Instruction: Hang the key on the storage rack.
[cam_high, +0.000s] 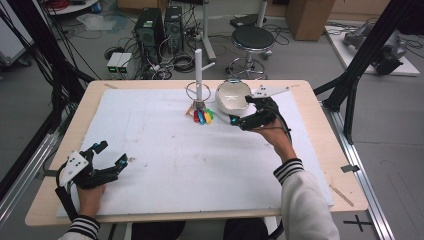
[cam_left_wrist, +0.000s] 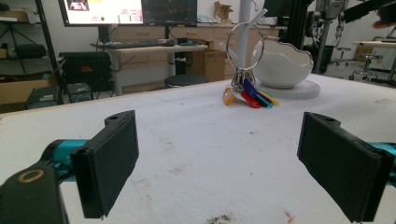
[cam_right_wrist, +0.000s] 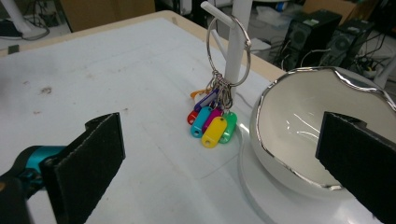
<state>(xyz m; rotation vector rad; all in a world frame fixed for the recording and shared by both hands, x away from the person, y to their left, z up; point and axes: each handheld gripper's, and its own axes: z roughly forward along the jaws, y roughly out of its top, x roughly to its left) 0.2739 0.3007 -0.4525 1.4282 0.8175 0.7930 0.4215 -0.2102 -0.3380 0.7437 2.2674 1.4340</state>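
Across the wooden table (cam_high: 327, 150) lies a white foam-like sheet (cam_high: 190, 165), faintly scuffed and flecked with brown marks; beyond its far edge the grey floor carries two black computer towers (cam_high: 159, 27), tangled cables, a round black stool (cam_high: 252, 40) and cardboard boxes; the left gripper view adds a desk with monitors (cam_left_wrist: 128, 11) against the far wall.

At the far middle of the sheet stands a white post (cam_high: 198, 75) with a side peg; a large metal ring (cam_right_wrist: 229, 51) hangs on that peg, and from it dangles a bunch of small plastic key tags (cam_right_wrist: 211, 123) in red, blue, magenta, yellow, green and orange, their lower ends resting on the sheet.

Just right of the post sits a glossy white bowl (cam_right_wrist: 299, 126), egg-shell shaped with a jagged silver-edged rim, tipped on a round white base (cam_left_wrist: 299, 91); its inside looks empty.

The right gripper (cam_high: 250, 114) hovers at the bowl with its flat black jaws spread wide, one before the bowl's mouth, grasping nothing; the left gripper (cam_high: 107, 157) rests at the near left of the sheet, well apart from these things, its jaws likewise released and empty; striped cuffs show at both wrists.
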